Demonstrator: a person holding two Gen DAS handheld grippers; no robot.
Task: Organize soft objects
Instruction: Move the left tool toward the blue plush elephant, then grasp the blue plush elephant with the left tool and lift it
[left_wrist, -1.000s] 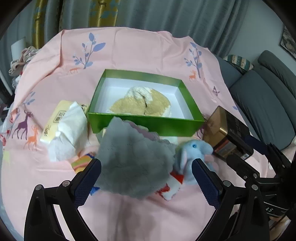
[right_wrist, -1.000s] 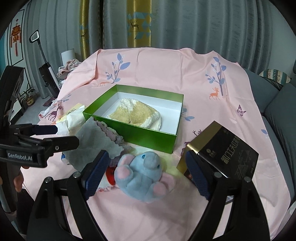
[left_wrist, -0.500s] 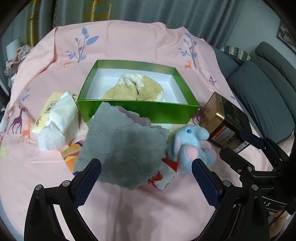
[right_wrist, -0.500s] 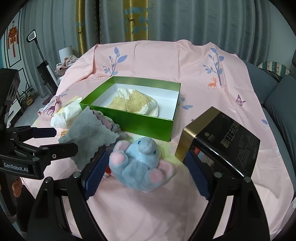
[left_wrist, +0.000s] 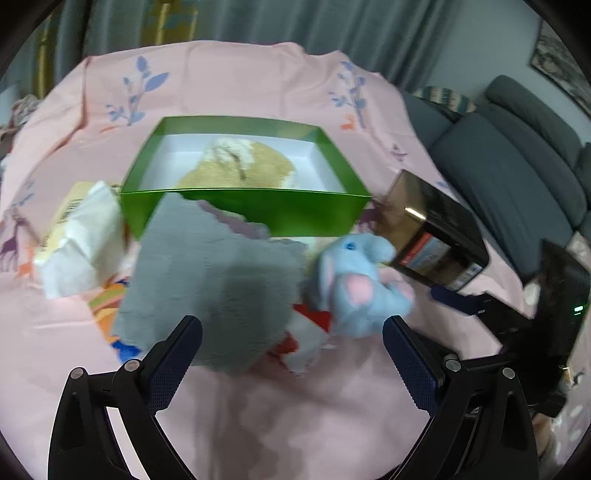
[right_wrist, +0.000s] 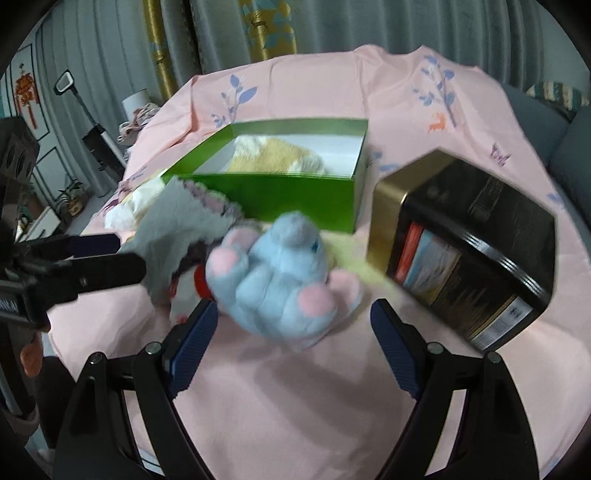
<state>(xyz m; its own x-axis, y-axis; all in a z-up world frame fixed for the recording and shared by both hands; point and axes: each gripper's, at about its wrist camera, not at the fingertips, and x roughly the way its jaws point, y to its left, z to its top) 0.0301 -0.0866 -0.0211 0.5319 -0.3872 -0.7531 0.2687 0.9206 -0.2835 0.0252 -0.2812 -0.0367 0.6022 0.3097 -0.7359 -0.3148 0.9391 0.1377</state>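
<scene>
Blue plush elephant now fills mid-frame; I've lowered my right gripper, jaws spread, toward it. Left gripper, also spread, nears the grey cloth. Grasp comes next, I judge.

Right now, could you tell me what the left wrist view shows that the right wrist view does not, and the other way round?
Only the left wrist view shows the grey sofa, and the tissue pack plainly.

Only the right wrist view shows the red wall ornament, the potted plant and the open face of the black and gold box.

Both show the green box holding a beige plush, the grey cloth, the blue elephant toy and the pink tablecloth. Both grippers are open and empty.
</scene>
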